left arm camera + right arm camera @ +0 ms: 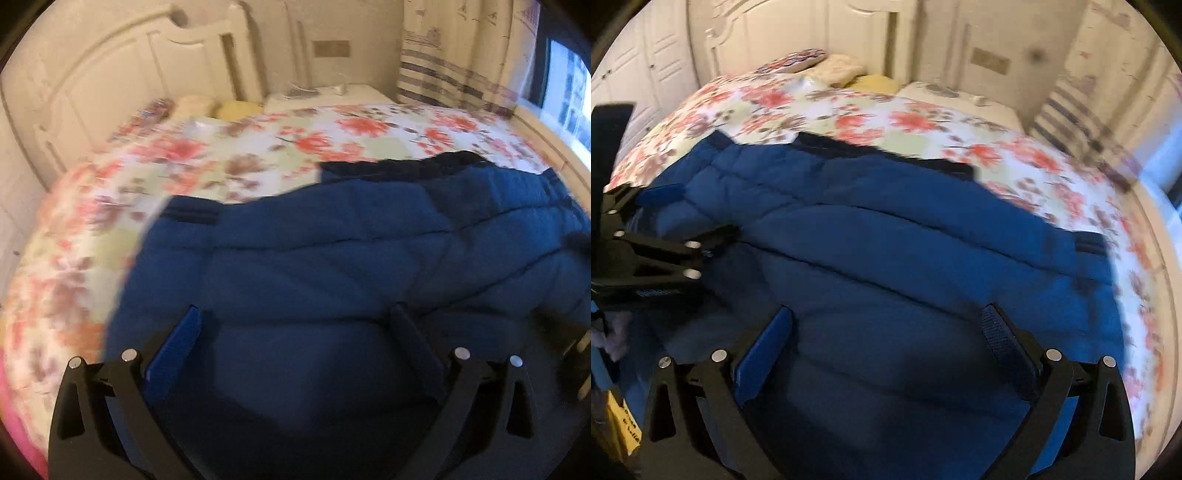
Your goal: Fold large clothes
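Covering most of bed (258,155), floral bedspread (905,122) runs to white headboard (110,74). Blue quilted jacket (332,251) lies spread flat on it, dark collar (406,166) at far edge. Your left gripper (295,332) hovers over jacket, fingers spread wide, nothing pinched. Your right gripper (886,332) likewise wide apart above blue fabric, empty. Pillows (842,68) near headboard.
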Demonstrator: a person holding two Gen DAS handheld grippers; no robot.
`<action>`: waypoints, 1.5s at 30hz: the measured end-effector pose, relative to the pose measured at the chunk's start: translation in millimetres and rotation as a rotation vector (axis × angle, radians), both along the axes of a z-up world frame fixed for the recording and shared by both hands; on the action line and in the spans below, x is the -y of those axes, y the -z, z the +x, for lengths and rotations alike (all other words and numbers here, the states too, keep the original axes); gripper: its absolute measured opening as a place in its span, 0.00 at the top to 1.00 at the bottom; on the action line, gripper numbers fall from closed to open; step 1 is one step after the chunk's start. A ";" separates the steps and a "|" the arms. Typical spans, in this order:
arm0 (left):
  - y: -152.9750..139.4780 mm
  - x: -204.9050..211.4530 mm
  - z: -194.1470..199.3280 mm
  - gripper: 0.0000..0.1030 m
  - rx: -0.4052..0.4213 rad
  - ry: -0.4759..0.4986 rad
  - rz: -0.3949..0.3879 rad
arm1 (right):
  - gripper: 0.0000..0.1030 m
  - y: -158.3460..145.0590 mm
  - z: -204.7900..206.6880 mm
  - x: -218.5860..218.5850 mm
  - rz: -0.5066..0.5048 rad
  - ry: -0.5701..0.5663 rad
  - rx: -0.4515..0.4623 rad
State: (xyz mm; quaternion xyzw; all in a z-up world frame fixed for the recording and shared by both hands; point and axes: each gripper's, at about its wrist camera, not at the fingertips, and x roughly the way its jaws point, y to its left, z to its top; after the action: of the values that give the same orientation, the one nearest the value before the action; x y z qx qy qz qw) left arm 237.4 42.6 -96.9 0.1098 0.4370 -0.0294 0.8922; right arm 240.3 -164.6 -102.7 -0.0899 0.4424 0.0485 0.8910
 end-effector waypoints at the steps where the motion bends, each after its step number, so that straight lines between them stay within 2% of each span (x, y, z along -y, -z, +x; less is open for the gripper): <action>1: -5.2 -8.5 -7.5 0.02 0.019 -0.018 -0.002 | 0.05 -4.9 -7.8 15.9 0.008 0.039 0.024; 3: -12.3 -33.3 -22.6 0.02 0.051 -0.074 -0.034 | 0.05 -7.1 -19.7 52.7 0.060 0.120 0.037; 5: -6.5 -65.7 -30.7 0.02 0.055 -0.164 -0.068 | 0.05 2.8 -25.1 87.6 0.105 0.200 0.023; 7: 4.1 -85.2 -32.0 0.02 0.037 -0.182 -0.144 | 0.05 16.3 -29.5 110.9 0.221 0.209 0.009; 8: 6.1 -89.2 -32.9 0.02 0.044 -0.183 -0.171 | 0.05 18.9 -30.9 111.5 0.232 0.205 0.022; 10: 5.0 -84.6 -32.3 0.02 0.055 -0.185 -0.129 | 0.05 18.3 -29.4 103.3 0.180 0.204 0.032; 13: -5.0 -68.5 -41.5 0.04 0.112 -0.202 -0.020 | 0.05 6.6 -37.9 93.7 0.104 0.221 0.060; 14: -10.4 -63.2 -49.7 0.04 0.131 -0.195 -0.018 | 0.05 -1.6 -47.4 87.0 0.094 0.213 0.086; 17: -35.9 -33.6 -93.9 0.03 0.202 -0.080 -0.107 | 0.05 -18.4 -73.1 63.9 0.095 0.132 0.141; 19: -40.2 -4.7 -113.5 0.03 0.241 0.016 -0.090 | 0.05 -22.3 -93.5 26.5 0.045 0.002 0.161; 21: -29.0 24.6 -122.4 0.02 0.224 0.089 -0.050 | 0.05 -11.4 -102.7 -1.6 -0.012 -0.098 0.134; 23: -1.6 40.9 -116.4 0.02 0.154 0.107 -0.004 | 0.05 16.3 -105.2 -23.2 -0.080 -0.145 0.107; 26: 13.5 29.2 -112.5 0.02 0.153 0.106 -0.074 | 0.04 26.5 -106.4 -13.2 -0.018 -0.140 0.120; 28: 10.3 23.3 -112.0 0.02 0.127 0.112 -0.073 | 0.05 22.7 -105.5 -9.0 -0.021 -0.140 0.107; 30: 2.3 11.1 -118.9 0.02 0.125 0.073 -0.072 | 0.05 13.7 -106.3 1.6 -0.017 -0.097 0.118; 33: -4.4 -20.3 -136.4 0.02 0.146 0.005 -0.087 | 0.05 -0.9 -116.0 35.7 0.009 0.017 0.186; 35: -2.1 -40.1 -143.8 0.02 0.145 -0.037 -0.084 | 0.05 7.1 -116.2 62.7 0.002 0.091 0.160; 36: 1.8 -51.7 -145.9 0.02 0.144 -0.058 -0.081 | 0.05 13.5 -116.1 71.8 0.023 0.102 0.143; 38: 9.5 -66.4 -147.6 0.02 0.143 -0.054 -0.111 | 0.04 28.2 -118.8 92.7 0.157 0.101 0.136; 40: 11.3 -68.0 -147.3 0.02 0.143 -0.054 -0.106 | 0.04 31.2 -120.1 94.4 0.176 0.106 0.142; 44: 12.3 -67.4 -147.5 0.02 0.148 -0.063 -0.076 | 0.05 26.7 -116.1 84.7 0.135 0.121 0.120; 45: 12.0 -66.7 -147.6 0.02 0.148 -0.061 -0.078 | 0.05 21.9 -118.3 84.0 0.130 0.156 0.115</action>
State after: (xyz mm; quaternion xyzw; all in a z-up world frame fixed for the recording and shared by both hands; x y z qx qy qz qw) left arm 89.8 109.3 -108.9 0.0634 0.3716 -0.0111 0.9262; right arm 122.0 -248.6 -124.6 0.0000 0.3923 0.0022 0.9198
